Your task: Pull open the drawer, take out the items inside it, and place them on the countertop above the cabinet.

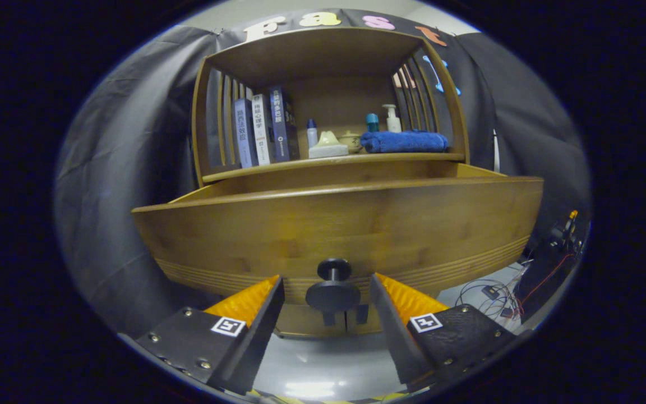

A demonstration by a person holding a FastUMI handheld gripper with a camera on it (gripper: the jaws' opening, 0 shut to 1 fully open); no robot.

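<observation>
The gripper [327,297] has its fingers spread apart, one on each side of the round black knob [333,286] on the front of the wide brown wooden drawer [334,224]; neither finger appears to touch the knob, though the view here is too warped to be sure. The drawer stands pulled out from the wooden cabinet [328,168], its front panel close ahead of the fingers, and its inside is hidden behind that panel. Above it, the cabinet's wooden bench [278,166] carries three upright books [264,132] at one end, leaning against the slatted side. Next to the books stands a small white bottle with a blue cap [312,133], then a pale cream soap-like block [328,145] and a small round bowl [351,139] behind it. A folded blue towel [404,141] lies at the other end, with a teal-capped container [372,122] and a white pump bottle [393,119] standing just behind it. Cables [491,294] lie on the grey floor [323,365] beside the cabinet.
</observation>
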